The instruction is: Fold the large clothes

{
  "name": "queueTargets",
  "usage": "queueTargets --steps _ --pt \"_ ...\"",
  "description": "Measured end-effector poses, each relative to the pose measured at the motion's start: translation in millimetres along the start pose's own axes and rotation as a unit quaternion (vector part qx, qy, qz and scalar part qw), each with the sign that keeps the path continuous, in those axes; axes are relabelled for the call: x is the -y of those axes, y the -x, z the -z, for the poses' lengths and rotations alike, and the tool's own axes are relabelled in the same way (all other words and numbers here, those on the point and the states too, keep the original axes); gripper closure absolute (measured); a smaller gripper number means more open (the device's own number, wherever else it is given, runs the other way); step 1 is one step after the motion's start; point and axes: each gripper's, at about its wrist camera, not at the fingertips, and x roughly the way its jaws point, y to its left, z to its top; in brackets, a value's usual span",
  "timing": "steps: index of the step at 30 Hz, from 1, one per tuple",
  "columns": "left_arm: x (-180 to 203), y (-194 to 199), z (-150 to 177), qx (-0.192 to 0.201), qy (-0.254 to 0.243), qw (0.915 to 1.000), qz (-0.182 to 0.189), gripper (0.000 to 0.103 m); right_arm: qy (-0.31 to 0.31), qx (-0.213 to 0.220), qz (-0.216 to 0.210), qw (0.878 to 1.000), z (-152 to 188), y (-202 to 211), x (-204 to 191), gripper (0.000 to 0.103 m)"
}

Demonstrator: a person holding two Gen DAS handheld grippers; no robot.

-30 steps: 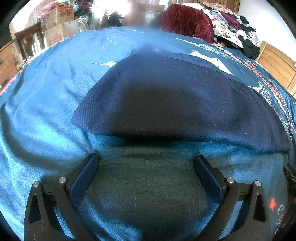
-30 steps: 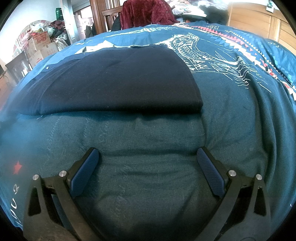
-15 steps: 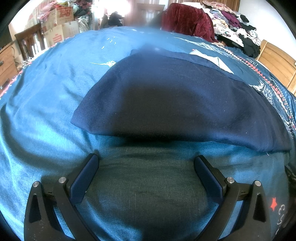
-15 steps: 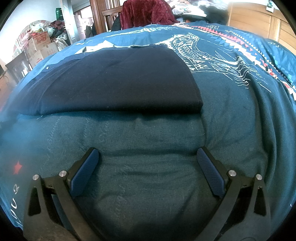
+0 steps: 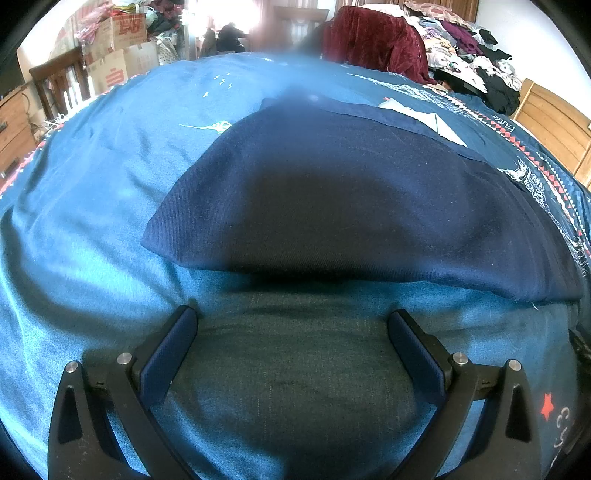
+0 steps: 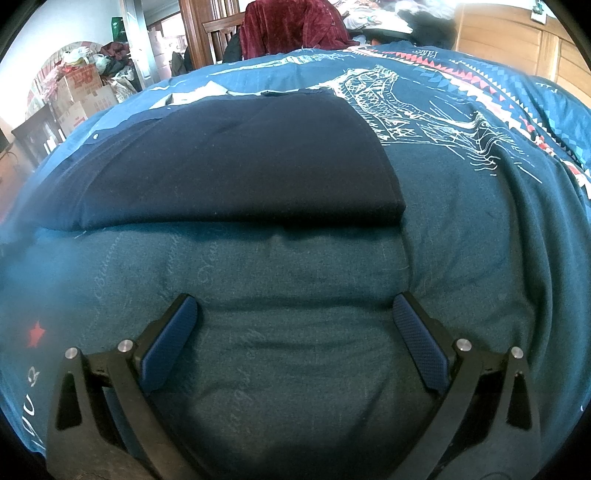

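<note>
Just ahead of my fingers, a folded navy garment (image 5: 351,199) lies flat on the bed's blue cover (image 5: 92,206), its near edge a little beyond the tips. My left gripper (image 5: 291,325) has its fingers spread wide over bare cover, holding nothing. My right gripper (image 6: 293,314) is equally wide and empty, with the garment's folded corner ahead to the right.

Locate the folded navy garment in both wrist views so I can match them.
Left wrist: the navy garment fills the centre, stretching to the right edge, beyond the open left tongs.
Right wrist: the garment lies centre-left, its near right corner just right of centre, beyond the open right tongs.
Shared landmark: the dark red cloth draped at the far end.
</note>
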Motion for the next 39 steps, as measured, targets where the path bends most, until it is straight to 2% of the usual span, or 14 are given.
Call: queueTargets --steps 39 --pt "3.2 -1.0 -0.8 -0.004 -0.007 0.9999 -0.008 0.0 -0.003 0.001 -0.005 1.0 2.4 -0.2 0.2 0.0"
